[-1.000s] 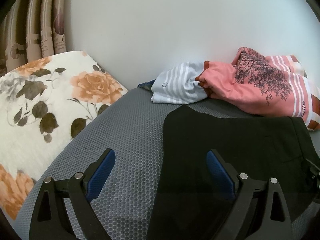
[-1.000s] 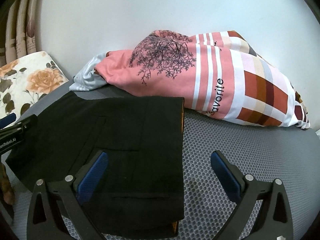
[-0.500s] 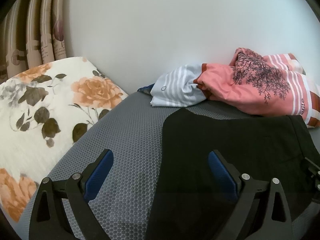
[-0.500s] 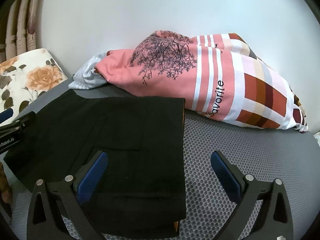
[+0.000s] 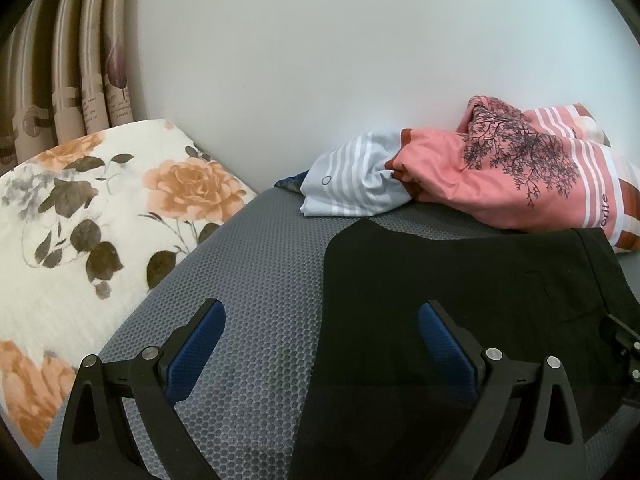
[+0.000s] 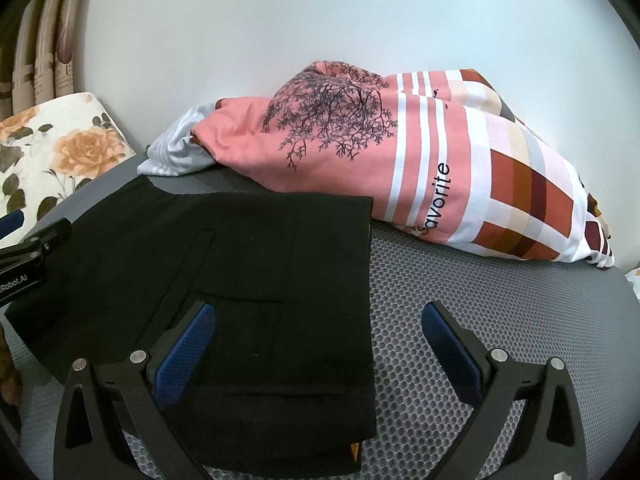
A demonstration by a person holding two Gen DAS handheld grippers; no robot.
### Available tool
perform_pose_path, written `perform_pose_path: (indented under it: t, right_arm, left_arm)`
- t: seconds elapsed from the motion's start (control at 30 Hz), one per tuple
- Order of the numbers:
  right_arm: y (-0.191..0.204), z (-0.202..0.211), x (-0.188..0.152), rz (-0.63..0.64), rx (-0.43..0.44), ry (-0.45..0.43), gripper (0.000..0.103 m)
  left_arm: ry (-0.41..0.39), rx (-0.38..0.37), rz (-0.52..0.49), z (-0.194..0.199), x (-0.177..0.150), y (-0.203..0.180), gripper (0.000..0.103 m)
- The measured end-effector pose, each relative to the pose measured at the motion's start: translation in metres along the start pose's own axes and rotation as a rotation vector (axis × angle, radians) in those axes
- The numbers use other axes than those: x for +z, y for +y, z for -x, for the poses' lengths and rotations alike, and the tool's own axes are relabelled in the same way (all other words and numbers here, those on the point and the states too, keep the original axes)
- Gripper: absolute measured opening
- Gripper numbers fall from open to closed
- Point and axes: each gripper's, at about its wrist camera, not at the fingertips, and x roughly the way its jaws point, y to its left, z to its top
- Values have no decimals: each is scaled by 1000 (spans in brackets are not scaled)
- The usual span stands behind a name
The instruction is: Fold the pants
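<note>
Folded black fabric pants (image 6: 248,296) lie flat on the grey honeycomb-textured mattress (image 5: 256,280), in front of a crumpled pink patterned blanket (image 6: 400,160). Left gripper (image 5: 320,344): jaws wide apart, holding nothing, straddling the pants' left edge. Right gripper (image 6: 316,344): jaws wide apart, empty, straddling the right edge. White floral pillow (image 5: 100,216) at far left.

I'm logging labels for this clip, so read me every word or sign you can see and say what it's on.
"favorite": on the pink quilt; the left view shows only "orite".
"Robot.AI": on the left tool; its start is cut off.
Small print on the curtain: too blurred to read.
A small ring mark: on the striped cloth.
Pants: no text.
</note>
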Motion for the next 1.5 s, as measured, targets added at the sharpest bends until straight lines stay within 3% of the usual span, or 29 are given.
perform_pose_path:
  t: [1.5]
  right_arm:
    - [5, -2, 0, 14, -6, 12, 102]
  left_arm:
    - [-2, 0, -6, 2, 1, -3, 100]
